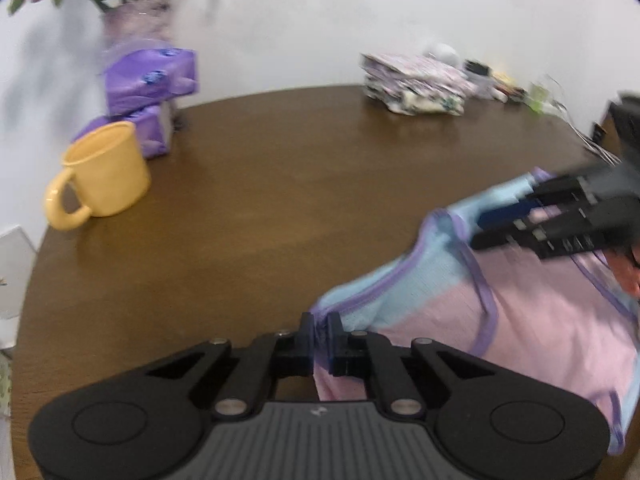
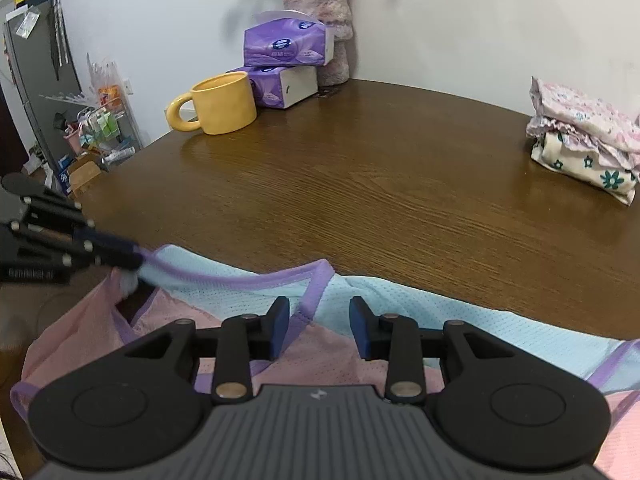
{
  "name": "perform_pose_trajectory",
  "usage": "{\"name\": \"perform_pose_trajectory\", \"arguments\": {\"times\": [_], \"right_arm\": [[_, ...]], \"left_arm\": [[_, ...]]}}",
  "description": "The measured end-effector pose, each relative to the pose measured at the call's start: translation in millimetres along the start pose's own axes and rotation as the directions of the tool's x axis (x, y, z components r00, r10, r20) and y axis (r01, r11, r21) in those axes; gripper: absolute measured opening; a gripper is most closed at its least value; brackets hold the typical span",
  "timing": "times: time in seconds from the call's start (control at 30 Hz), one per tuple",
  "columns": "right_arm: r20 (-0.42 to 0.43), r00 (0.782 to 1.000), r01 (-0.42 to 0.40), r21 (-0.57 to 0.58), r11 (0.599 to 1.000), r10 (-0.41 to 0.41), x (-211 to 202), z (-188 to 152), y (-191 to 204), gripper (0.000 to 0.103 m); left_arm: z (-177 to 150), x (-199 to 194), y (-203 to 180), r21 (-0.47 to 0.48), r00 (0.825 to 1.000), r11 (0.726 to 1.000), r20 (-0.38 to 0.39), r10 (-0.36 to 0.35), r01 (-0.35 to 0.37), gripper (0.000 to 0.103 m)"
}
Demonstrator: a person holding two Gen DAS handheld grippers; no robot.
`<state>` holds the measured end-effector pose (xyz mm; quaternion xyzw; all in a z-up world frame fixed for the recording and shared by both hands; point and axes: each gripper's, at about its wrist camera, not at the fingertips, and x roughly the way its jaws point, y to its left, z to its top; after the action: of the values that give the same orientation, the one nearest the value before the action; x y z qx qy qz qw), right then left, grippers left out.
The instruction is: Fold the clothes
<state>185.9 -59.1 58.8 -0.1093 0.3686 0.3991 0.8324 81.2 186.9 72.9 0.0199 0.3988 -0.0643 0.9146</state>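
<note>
We have the left gripper (image 1: 320, 334) clamped on the purple-trimmed edge of the pink and blue top (image 2: 440, 316), which lies at the near edge of the table (image 2: 360, 184). Our right gripper (image 2: 319, 326) stands apart over the neckline trim, pinching nothing yet. We judge this the start of a fold: next, it should close on that trim. The left view is blurred, so the exact corner held is unclear.

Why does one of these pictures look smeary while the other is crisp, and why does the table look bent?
The left wrist view is motion-blurred: the yellow mug and tissue packs smear. The right wrist view is sharp, showing wood grain and a soft sheen on the table. In both, the fisheye lens bows the table edge and darkens the corners.
</note>
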Motion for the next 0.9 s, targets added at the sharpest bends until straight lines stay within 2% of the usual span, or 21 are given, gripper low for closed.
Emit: {"name": "perform_pose_trajectory", "arguments": {"times": [0.23,0.6,0.73,0.83,0.9], "right_arm": [[0.03,1.0,-0.009,0.012,1.0,0.008,-1.1,-3.0,-5.4,0.033],[0.061,0.998,0.02,0.032,0.999,-0.022,-4.2,-2.8,-13.7,0.035],[0.061,0.998,0.022,0.045,0.999,-0.025,-3.2,-2.7,-18.1,0.036],[0.062,0.998,0.009,0.055,0.998,-0.012,-4.8,-3.0,-20.2,0.036],[0.067,0.998,-0.004,0.053,0.999,0.0,-8.1,-3.6,-19.9,0.037]], "left_arm": [[15.2,13.0,13.9,-0.082,0.999,0.996,0.019,0.033,-0.031,0.005],[26.3,34.9,18.7,-0.129,0.997,0.989,0.005,0.074,-0.072,0.006],[24.3,33.5,18.0,-0.152,0.998,0.987,-0.003,0.057,-0.057,0.018],[17.4,15.1,20.2,-0.193,0.999,0.981,0.026,0.035,-0.029,0.045],[8.2,-3.6,18.2,-0.205,0.998,0.978,0.053,0.035,-0.024,0.047]]}}
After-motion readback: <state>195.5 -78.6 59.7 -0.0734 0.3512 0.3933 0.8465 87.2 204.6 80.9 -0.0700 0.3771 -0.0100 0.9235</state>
